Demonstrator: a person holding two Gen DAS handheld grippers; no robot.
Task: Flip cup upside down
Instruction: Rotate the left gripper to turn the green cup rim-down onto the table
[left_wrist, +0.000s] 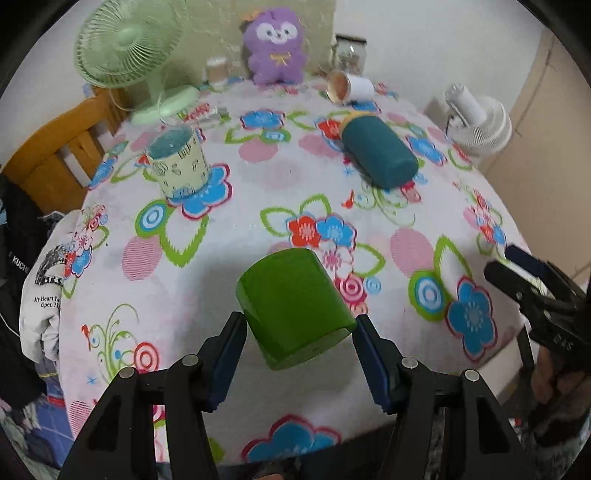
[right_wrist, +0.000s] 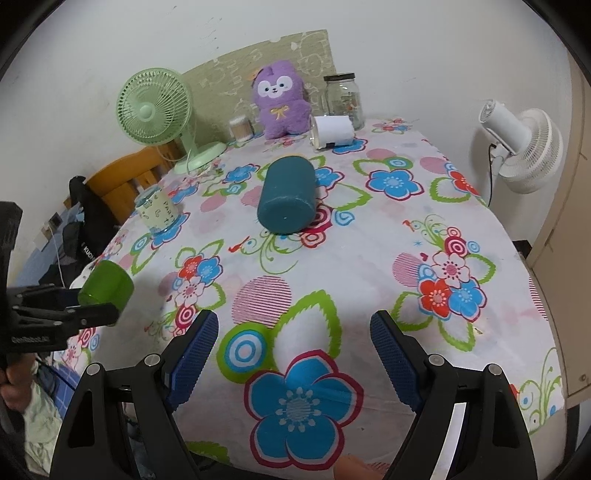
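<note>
Currently your left gripper (left_wrist: 299, 332) clamps the green cup (left_wrist: 293, 306) tilted mid-flip at lower centre; right gripper (right_wrist: 293, 343) gapes idle; finish rotating, then lower.

A table (right_wrist: 369, 266) draped in a white cloth printed with bright flowers carried everything. Near its left side a cream patterned mug (left_wrist: 180, 162) stood upright. Toward the middle a dark teal cylinder (right_wrist: 287, 194) lay on its side. At the far edge, against the wall, stood a green desk fan (right_wrist: 162, 114), a purple plush toy (right_wrist: 280, 105), a glass jar (right_wrist: 343, 98) and a small container (right_wrist: 241, 128), with a white cup (right_wrist: 331, 132) tipped over just before them.
</note>
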